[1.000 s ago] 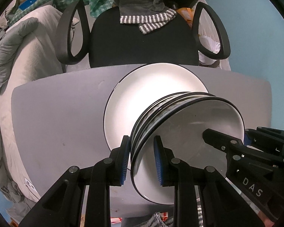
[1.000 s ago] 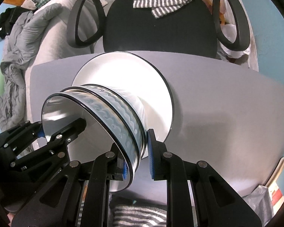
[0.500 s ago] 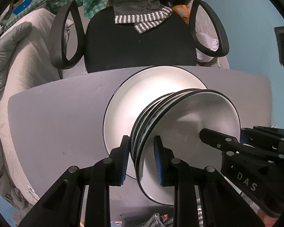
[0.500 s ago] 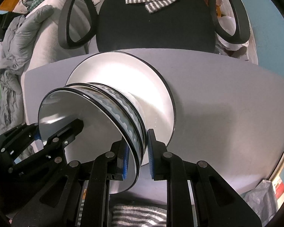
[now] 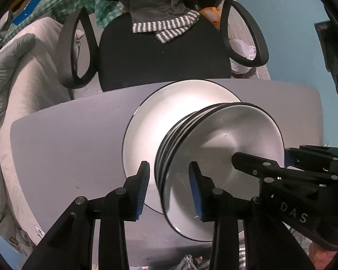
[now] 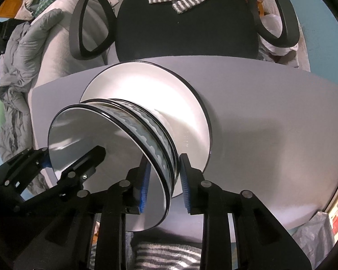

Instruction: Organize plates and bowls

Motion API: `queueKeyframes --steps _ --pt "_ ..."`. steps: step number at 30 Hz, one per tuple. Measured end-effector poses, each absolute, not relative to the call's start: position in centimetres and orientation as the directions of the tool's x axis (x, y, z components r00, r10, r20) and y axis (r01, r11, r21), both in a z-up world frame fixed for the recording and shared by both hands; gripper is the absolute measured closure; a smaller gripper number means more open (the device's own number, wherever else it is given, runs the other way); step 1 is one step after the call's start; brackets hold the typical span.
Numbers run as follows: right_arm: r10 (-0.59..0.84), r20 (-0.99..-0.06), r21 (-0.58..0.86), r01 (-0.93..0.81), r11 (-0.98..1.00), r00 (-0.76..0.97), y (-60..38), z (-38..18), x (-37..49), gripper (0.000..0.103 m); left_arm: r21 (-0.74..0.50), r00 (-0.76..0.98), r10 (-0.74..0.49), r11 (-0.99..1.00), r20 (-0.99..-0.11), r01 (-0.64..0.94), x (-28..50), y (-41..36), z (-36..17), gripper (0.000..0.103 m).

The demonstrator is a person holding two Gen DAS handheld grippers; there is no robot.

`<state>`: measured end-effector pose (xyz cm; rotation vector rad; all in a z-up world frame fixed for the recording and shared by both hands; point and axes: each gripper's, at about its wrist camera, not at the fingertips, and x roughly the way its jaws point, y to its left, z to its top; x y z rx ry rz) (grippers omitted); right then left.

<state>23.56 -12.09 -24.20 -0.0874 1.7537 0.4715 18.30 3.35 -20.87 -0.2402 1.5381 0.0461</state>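
Observation:
A stack of white bowls (image 5: 236, 130) with black rims and a wavy grey band stands on a large white plate (image 5: 169, 112) on the grey table (image 5: 67, 146). My left gripper (image 5: 170, 186) points down over the stack's left rim. Its jaws are opening, with the rim between the blue pads and a gap on each side. In the right wrist view, my right gripper (image 6: 165, 184) straddles the right rim of the bowls (image 6: 90, 130), its jaws opening too, the pads just off the rim. Each gripper also shows in the other's view: the right gripper (image 5: 262, 157) and the left gripper (image 6: 73, 155).
A black office chair (image 5: 162, 56) with a striped cloth (image 5: 166, 27) on it stands behind the table's far edge. Grey bedding (image 5: 9, 63) lies to the left. The plate (image 6: 146, 85) sits left of the table's (image 6: 270, 112) middle. Papers (image 6: 335, 216) lie off the right edge.
Both grippers' jaws have spread apart and come off the bowl rims that they pinched before. The bowl stack stays on the plate.

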Motion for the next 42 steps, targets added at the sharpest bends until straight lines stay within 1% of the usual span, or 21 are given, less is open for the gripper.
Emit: queueKeyframes --steps 3,4,6,8,9,11,14,16,18,20,26,28,31,35,42 --pt "0.195 -0.955 0.259 -0.306 0.916 -0.223 -12.3 -23.8 23.5 0.07 -0.12 0.047 -0.113 0.972 -0.993 -0.203 18.1 4.0 -20.5 0.058" --pt "0.201 -0.956 0.26 -0.302 0.917 -0.213 -12.4 -23.6 23.5 0.066 -0.12 0.055 -0.111 0.969 -0.992 -0.215 18.1 4.3 -20.2 0.053" --pt "0.213 -0.958 0.264 -0.3 0.917 -0.191 -12.7 -23.1 23.6 0.06 -0.127 0.071 -0.113 0.964 -0.991 -0.235 17.9 4.9 -19.7 0.048" --pt "0.209 -0.966 0.249 -0.308 0.918 -0.155 -12.9 -22.5 23.7 0.049 -0.138 0.088 -0.12 0.96 -0.989 -0.244 17.7 5.3 -19.2 0.041" --pt "0.212 -0.967 0.247 -0.311 0.918 -0.143 -12.9 -22.2 23.7 0.048 -0.14 0.099 -0.119 0.959 -0.988 -0.247 17.5 5.4 -18.8 0.037" --pt "0.221 -0.968 0.249 -0.322 0.913 -0.123 -13.1 -21.6 23.5 0.043 -0.132 0.118 -0.106 0.961 -0.987 -0.243 17.1 5.4 -18.1 0.035" --pt "0.215 -0.973 0.23 -0.349 0.909 -0.081 -13.3 -20.4 23.0 0.038 -0.12 0.134 -0.09 0.965 -0.987 -0.235 16.6 5.3 -17.2 0.032" --pt "0.217 -0.975 0.221 -0.359 0.907 -0.052 -13.3 -19.7 22.8 0.037 -0.12 0.148 -0.088 0.966 -0.985 -0.229 16.1 5.3 -16.5 0.028" --pt "0.212 -0.977 0.205 -0.372 0.905 -0.023 -13.6 -18.9 22.3 0.037 -0.124 0.164 -0.087 0.965 -0.983 -0.232 15.5 5.3 -15.7 0.027" --pt "0.207 -0.978 0.188 -0.389 0.902 0.007 -13.9 -18.0 21.8 0.037 -0.126 0.175 -0.086 0.964 -0.981 -0.234 15.0 5.2 -15.0 0.022" --pt "0.211 -0.972 0.147 -0.432 0.89 0.103 -15.0 -14.4 20.2 0.036 -0.123 0.219 -0.072 0.965 -0.973 -0.23 12.8 5.2 -12.3 0.021" --pt "0.216 -0.968 0.139 -0.437 0.888 0.13 -15.4 -13.2 19.9 0.036 -0.134 0.229 -0.078 0.961 -0.97 -0.241 12.1 5.3 -11.5 0.015" --pt "0.225 -0.959 0.127 -0.442 0.888 0.176 -16.3 -11.2 19.1 0.036 -0.186 0.256 -0.113 0.942 -0.96 -0.281 10.5 5.6 -10.5 0.015" --pt "0.237 -0.947 0.118 -0.452 0.884 0.217 -17.3 -9.0 18.5 0.035 -0.217 0.289 -0.125 0.926 -0.949 -0.31 9.0 5.5 -9.1 0.015" --pt "0.276 -0.916 0.122 -0.454 0.882 0.29 -18.7 -5.1 16.7 0.035 -0.197 0.381 -0.08 0.939 -0.921 -0.28 7.2 4.3 -4.6 0.015"
